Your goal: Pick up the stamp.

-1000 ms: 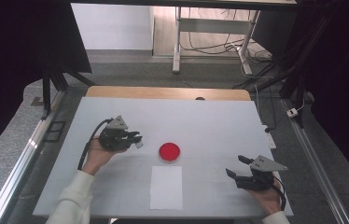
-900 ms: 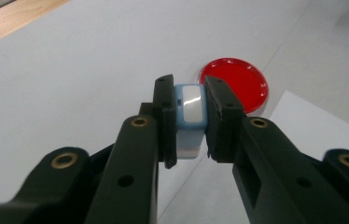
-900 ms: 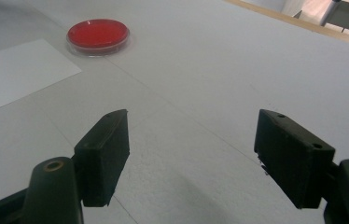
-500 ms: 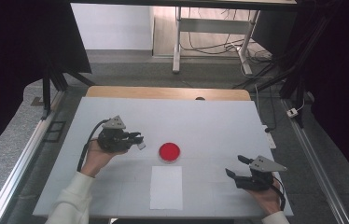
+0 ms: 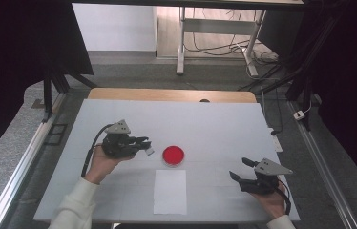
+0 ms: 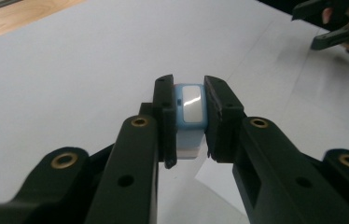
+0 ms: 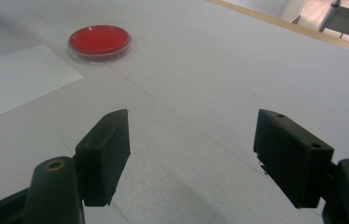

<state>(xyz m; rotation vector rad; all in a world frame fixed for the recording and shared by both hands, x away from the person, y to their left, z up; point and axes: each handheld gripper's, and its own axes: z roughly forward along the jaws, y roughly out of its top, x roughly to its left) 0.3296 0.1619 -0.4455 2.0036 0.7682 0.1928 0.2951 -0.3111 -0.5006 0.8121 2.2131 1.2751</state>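
The left claw [image 5: 144,145], clamped on a small blue-and-white block [image 6: 189,119], has drifted a little closer to the red dish [image 5: 173,155] over the last second and now hangs just left of it, above the counter [image 5: 205,119]. That suggests the block is being carried toward the dish or toward the paper sheet [image 5: 170,191] lying just in front of the dish. The right claw [image 5: 242,168] stays wide open and empty, well to the right of the dish, apparently waiting.
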